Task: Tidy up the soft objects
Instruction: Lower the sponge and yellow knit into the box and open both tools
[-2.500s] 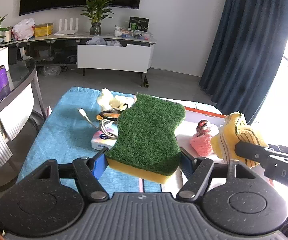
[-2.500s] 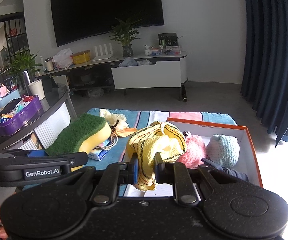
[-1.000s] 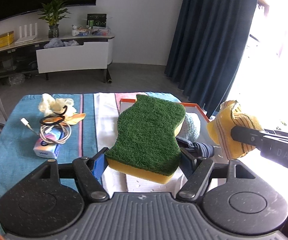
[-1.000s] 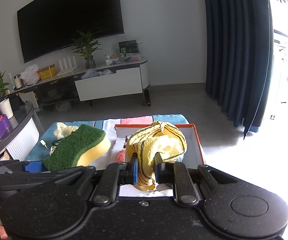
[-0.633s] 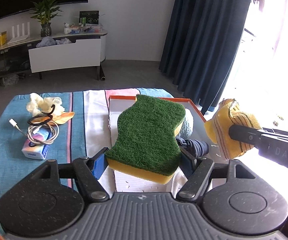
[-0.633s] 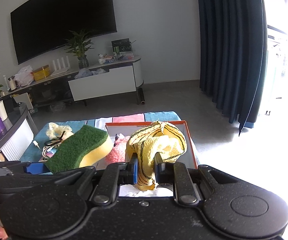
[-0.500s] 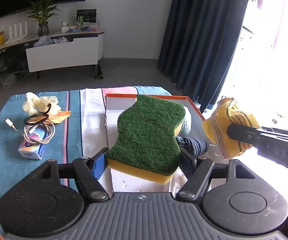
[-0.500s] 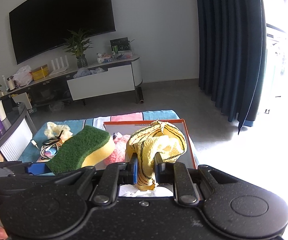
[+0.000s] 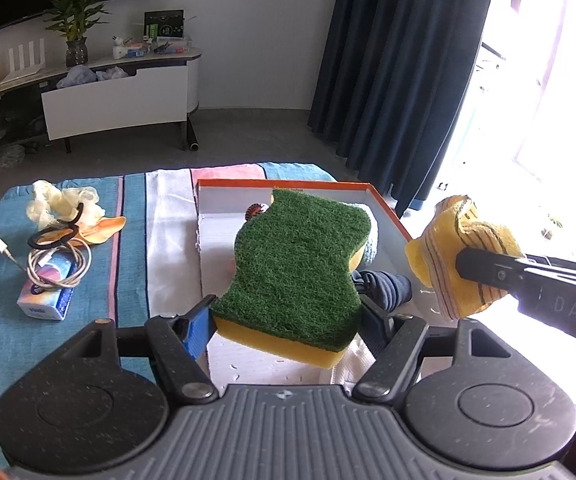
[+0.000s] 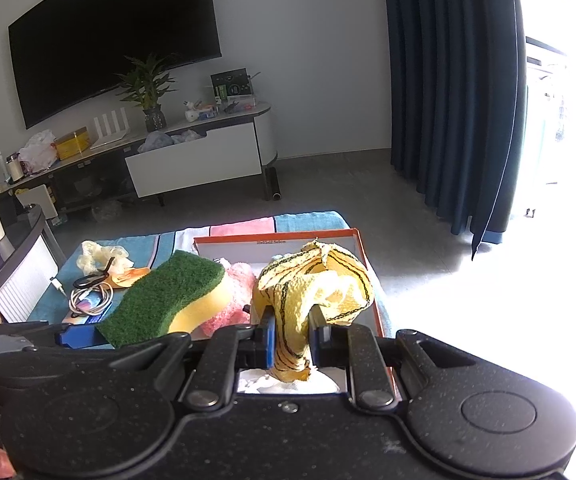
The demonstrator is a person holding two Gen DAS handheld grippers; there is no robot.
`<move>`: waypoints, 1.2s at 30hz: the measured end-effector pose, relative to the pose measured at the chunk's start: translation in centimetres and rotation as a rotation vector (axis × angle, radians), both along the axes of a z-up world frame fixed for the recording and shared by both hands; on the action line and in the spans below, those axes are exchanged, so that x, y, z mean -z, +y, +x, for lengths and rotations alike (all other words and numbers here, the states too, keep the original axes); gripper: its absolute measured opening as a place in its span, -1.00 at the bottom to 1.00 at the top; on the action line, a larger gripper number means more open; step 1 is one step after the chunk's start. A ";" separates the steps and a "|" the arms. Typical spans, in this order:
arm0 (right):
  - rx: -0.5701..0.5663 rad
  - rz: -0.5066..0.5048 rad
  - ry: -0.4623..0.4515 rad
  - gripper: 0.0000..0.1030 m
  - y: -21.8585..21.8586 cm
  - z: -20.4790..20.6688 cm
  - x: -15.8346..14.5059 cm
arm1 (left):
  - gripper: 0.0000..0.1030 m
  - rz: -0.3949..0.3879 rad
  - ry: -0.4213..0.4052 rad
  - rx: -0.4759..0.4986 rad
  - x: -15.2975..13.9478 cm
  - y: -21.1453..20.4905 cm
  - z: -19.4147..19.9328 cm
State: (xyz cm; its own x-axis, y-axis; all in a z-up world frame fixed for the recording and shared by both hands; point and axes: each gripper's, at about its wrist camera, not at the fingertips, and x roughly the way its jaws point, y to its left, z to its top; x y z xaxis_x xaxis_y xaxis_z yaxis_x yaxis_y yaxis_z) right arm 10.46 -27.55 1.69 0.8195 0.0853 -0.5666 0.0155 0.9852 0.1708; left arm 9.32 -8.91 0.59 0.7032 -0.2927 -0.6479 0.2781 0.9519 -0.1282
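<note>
My left gripper point(image 9: 285, 320) is shut on a green-topped yellow sponge point(image 9: 296, 264), held in the air over the orange-rimmed white box point(image 9: 320, 187). The same sponge point(image 10: 167, 296) shows at the left of the right wrist view. My right gripper point(image 10: 291, 340) is shut on a crumpled yellow cloth with dark stripes point(image 10: 316, 292), hanging above the box's right side point(image 10: 362, 268); the cloth point(image 9: 460, 256) also appears at the right of the left view. Inside the box lie a pink fluffy item point(image 10: 231, 300), a light blue knitted item point(image 9: 370, 246) and a dark blue one point(image 9: 388, 290).
On the blue striped tablecloth point(image 9: 3, 340) left of the box lie a tissue pack point(image 9: 47, 300) under a coiled white cable point(image 9: 55, 268), a black ring point(image 9: 53, 238), and pale yellow gloves point(image 9: 59, 204). A TV stand point(image 9: 115, 92) and dark curtains point(image 9: 400, 80) stand behind.
Both held items have shifted rightward and a little forward, so the sponge now hangs over the box instead of the cloth-covered table. Both grips are unchanged.
</note>
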 end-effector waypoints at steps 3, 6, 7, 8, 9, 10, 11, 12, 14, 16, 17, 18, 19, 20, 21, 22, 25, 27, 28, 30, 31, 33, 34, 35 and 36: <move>0.003 -0.001 -0.003 -0.61 0.0 0.2 0.1 | 0.43 0.003 0.002 0.006 0.1 -0.3 0.1; 0.007 -0.002 -0.007 -0.61 -0.1 0.5 0.2 | 0.43 0.005 0.006 0.011 0.3 -0.5 0.3; 0.008 -0.002 -0.008 -0.61 -0.3 0.5 0.2 | 0.43 0.005 0.007 0.009 0.4 -0.4 0.4; 0.009 -0.002 -0.010 -0.61 -0.4 0.6 0.2 | 0.43 0.005 0.008 0.008 0.4 -0.5 0.5; 0.008 -0.002 -0.011 -0.61 -0.4 0.7 0.2 | 0.43 0.003 0.011 0.008 0.5 -0.5 0.6; 0.008 -0.002 -0.012 -0.61 -0.5 0.8 0.3 | 0.43 0.001 0.013 0.008 0.5 -0.5 0.7; 0.007 -0.002 -0.012 -0.61 -0.5 0.9 0.3 | 0.43 0.002 0.013 0.006 0.6 -0.6 0.7; 0.007 -0.003 -0.011 -0.61 -0.5 1.0 0.4 | 0.43 0.001 0.013 0.005 0.6 -0.6 0.7; 0.005 -0.003 -0.006 -0.60 -0.6 1.1 0.4 | 0.43 -0.004 0.017 0.006 0.8 -0.7 0.9; 0.002 -0.005 0.001 -0.60 -0.5 1.3 0.7 | 0.44 -0.008 0.019 0.011 1.0 -0.8 1.0; 0.001 -0.005 0.005 -0.59 -0.5 1.4 0.8 | 0.44 -0.014 0.021 0.015 1.1 -0.9 1.0; 0.002 -0.005 0.010 -0.56 -0.5 1.5 1.0 | 0.45 -0.018 0.026 0.018 1.3 -0.9 1.0; 0.002 -0.004 0.015 -0.50 -0.6 1.6 1.1 | 0.45 -0.019 0.032 0.019 1.5 -1.0 1.0; 0.001 -0.004 0.020 -0.46 -0.6 1.7 1.3 | 0.46 -0.020 0.039 0.022 1.6 -1.0 1.1; -0.002 -0.005 0.025 -0.40 -0.5 1.7 1.4 | 0.47 -0.025 0.047 0.027 1.7 -1.0 1.1; -0.003 -0.007 0.030 -0.26 -0.5 1.9 1.6 | 0.55 -0.034 0.054 0.028 1.8 -0.9 1.0; -0.005 -0.008 0.045 0.15 -0.4 1.9 2.0 | 0.61 -0.054 0.058 0.028 1.8 -0.5 0.8; -0.001 -0.011 0.039 0.20 -0.4 1.8 2.1 | 0.64 -0.060 0.060 0.024 1.7 -0.2 0.6; -0.002 -0.011 0.036 0.23 -0.3 1.7 2.0 | 0.65 -0.065 0.059 0.021 1.5 -0.1 0.4; 0.002 -0.012 0.026 0.28 -0.3 1.5 1.8 | 0.67 -0.071 0.058 0.014 1.4 0.1 0.3; 0.000 -0.014 0.019 0.28 -0.2 1.4 1.6 | 0.68 -0.076 0.055 0.010 1.2 0.3 0.2; 0.007 -0.018 0.003 0.28 -0.2 1.2 1.2 | 0.69 -0.086 0.051 0.009 0.9 0.5 -0.1; 0.008 -0.015 -0.005 0.28 -0.2 1.0 1.0 | 0.69 -0.084 0.050 0.008 0.8 0.6 -0.2; 0.007 -0.011 -0.013 0.28 -0.2 0.9 0.8 | 0.70 -0.082 0.047 0.003 0.7 0.8 -0.3; 0.004 -0.008 -0.019 0.28 -0.2 0.9 0.7 | 0.71 -0.082 0.043 -0.002 0.6 1.0 -0.4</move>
